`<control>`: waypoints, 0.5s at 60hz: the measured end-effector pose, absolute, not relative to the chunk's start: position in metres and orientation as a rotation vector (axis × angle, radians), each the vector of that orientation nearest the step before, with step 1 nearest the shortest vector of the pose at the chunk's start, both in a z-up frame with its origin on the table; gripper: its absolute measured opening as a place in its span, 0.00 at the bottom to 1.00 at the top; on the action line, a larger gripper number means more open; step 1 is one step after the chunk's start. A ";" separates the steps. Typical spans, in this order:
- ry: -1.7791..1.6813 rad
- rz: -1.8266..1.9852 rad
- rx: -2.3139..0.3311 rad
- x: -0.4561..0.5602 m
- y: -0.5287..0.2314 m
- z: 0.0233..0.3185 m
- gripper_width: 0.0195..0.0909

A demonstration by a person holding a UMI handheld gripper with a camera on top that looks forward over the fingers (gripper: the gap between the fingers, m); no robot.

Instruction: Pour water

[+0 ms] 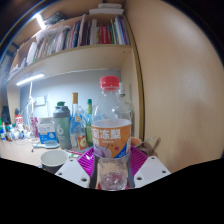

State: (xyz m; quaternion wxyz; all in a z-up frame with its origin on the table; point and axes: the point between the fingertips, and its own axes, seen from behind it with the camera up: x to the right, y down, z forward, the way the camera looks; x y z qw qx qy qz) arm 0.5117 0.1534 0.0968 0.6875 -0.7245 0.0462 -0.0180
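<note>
A clear plastic bottle [112,110] with a red cap [110,82] and an orange label stands upright between my fingers. Its see-through base reaches down between the magenta pads [89,160], which press against both of its sides. My gripper [112,156] is shut on the bottle's lower part. A white cup [52,158] sits on the wooden desk [20,150], to the left of the left finger and a little ahead of it. Whether the bottle's base touches the desk is hidden.
Several bottles and a dark jar [63,126] stand behind the cup, along the back of the desk. A shelf of books [80,35] hangs above them. A plain beige wall [175,90] closes the right side.
</note>
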 end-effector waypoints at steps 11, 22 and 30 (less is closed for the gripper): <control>0.115 -0.012 -1.621 0.514 0.155 0.098 0.37; 0.096 -0.011 -1.665 0.510 0.151 0.095 0.67; 0.065 -0.017 -1.713 0.500 0.130 0.093 0.90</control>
